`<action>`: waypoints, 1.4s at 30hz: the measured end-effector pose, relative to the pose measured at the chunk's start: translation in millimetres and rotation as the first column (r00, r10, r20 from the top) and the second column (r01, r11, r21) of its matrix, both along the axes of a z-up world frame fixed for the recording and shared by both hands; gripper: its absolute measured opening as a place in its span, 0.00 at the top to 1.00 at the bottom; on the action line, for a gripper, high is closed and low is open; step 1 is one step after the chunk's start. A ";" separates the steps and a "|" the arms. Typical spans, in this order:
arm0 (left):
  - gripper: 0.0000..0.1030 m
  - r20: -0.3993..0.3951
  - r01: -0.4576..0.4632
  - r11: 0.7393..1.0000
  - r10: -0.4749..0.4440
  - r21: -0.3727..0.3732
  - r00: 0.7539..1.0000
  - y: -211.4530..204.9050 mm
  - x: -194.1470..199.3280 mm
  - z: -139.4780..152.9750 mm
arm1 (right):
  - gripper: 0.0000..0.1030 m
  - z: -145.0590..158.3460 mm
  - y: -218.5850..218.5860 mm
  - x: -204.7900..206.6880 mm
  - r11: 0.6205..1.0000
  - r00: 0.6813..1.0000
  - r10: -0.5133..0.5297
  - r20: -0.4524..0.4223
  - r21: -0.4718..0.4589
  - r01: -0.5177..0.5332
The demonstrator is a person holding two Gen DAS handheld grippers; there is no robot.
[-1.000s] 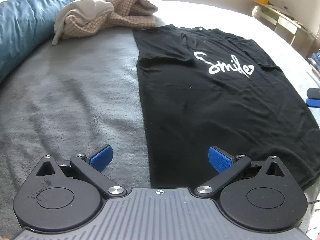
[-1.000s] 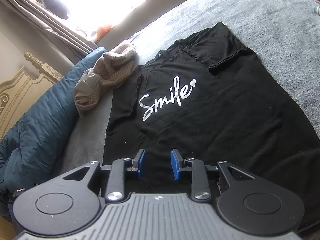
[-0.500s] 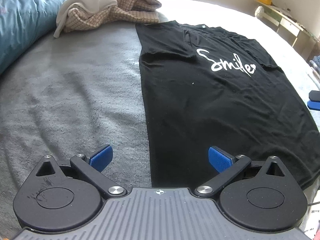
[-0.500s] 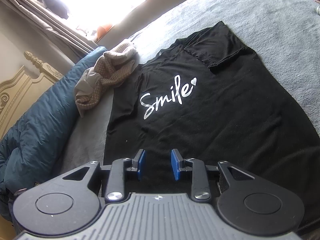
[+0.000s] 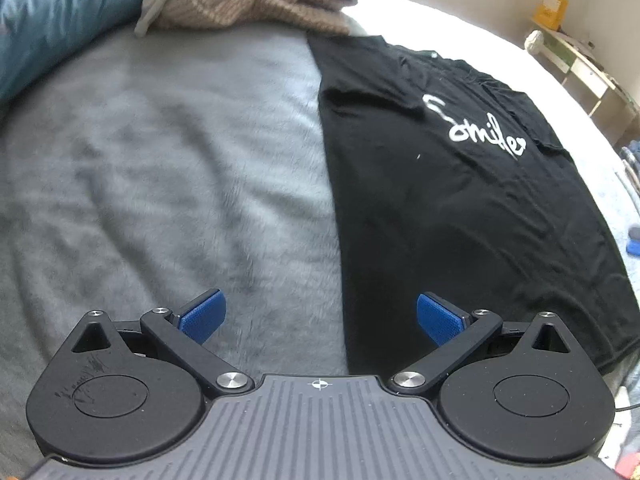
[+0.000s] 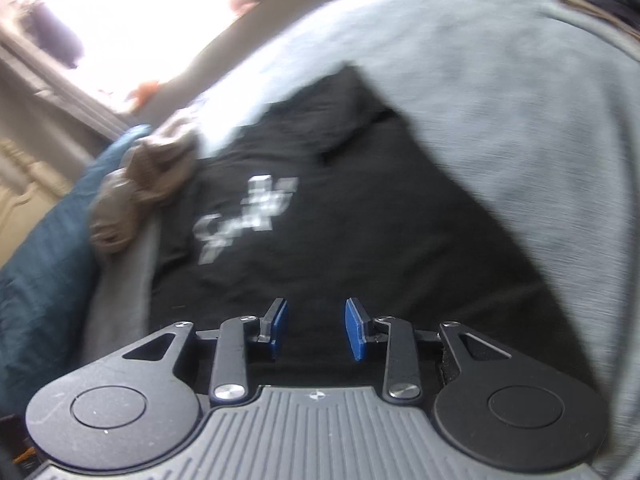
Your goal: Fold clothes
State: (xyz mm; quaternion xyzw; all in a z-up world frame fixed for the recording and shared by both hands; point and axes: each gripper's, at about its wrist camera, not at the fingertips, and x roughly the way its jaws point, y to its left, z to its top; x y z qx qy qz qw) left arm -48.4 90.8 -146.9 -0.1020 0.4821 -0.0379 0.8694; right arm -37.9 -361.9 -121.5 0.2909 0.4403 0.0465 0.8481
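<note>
1. Grey, plush blanket [image 5: 168,168] is covering the bed as the work surface; its nap is lying in soft, uneven swirls.
2. A black T-shirt [image 5: 460,220] is lying flat on the blanket, front up, with its sleeves folded inward. The knit is smooth and matte, and the outline is reading as a long rectangle.
3. White cursive lettering [image 5: 474,132] reading "Smile" is sitting across the chest. In the right wrist view the lettering [image 6: 246,220] is appearing smeared by blur.
4. A crumpled beige checked garment [image 5: 256,0], with a pale grey piece on top, is lying just beyond the shirt's collar end, touching the corner of the shirt.
5. A teal quilted duvet [image 5: 52,16] is bunching along the far left edge of the bed.
6. The left gripper [image 5: 320,316] is hovering over the shirt's long left edge with its fingers spread wide. One blue ribbed pad is over the blanket, the other over black fabric; nothing is between them.
7. The right gripper [image 6: 316,330] is hovering above the lower part of the shirt [image 6: 360,240]. Its fingers are standing moderately apart and opening, with nothing pinched between the blue pads.
8. A pale wooden desk [image 5: 580,64] is standing against the wall beyond the bed.
</note>
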 end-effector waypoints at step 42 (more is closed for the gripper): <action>0.42 -0.098 0.211 0.909 -0.262 -0.360 0.960 17.7 -17.0 -41.3 | 0.59 -84.1 -147.2 -28.1 0.936 0.976 -0.106 -0.189 0.311 0.162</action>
